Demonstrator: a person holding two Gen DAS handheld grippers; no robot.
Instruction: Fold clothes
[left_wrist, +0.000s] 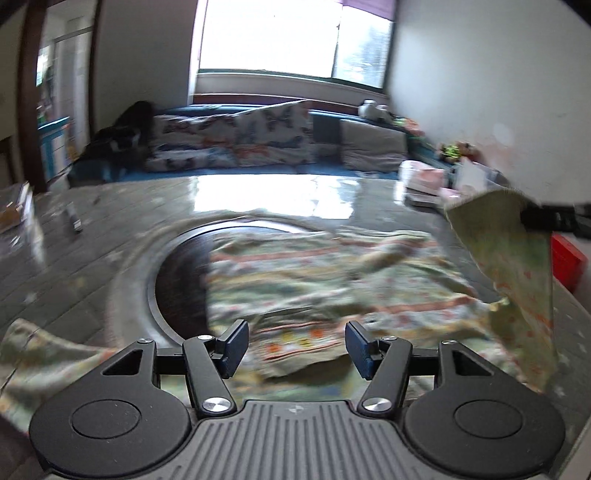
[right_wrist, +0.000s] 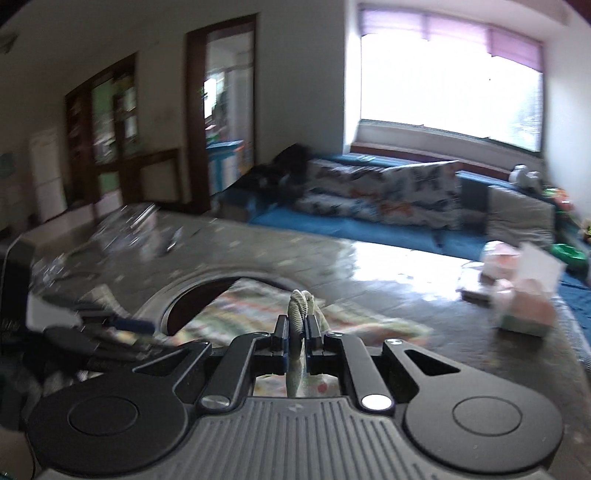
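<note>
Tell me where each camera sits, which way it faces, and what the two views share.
Left wrist: sits on the left hand-held gripper, looking forward over the patterned garment on the table toward the window; its open fingers show, with the right hand-held gripper holding up a garment corner at the right edge.
Right wrist: sits on the right hand-held gripper, facing the window and doorway; its fingers are shut on a ribbed garment edge.
Shared: garment, table with its round dark inset, butterfly cushions, window.
</note>
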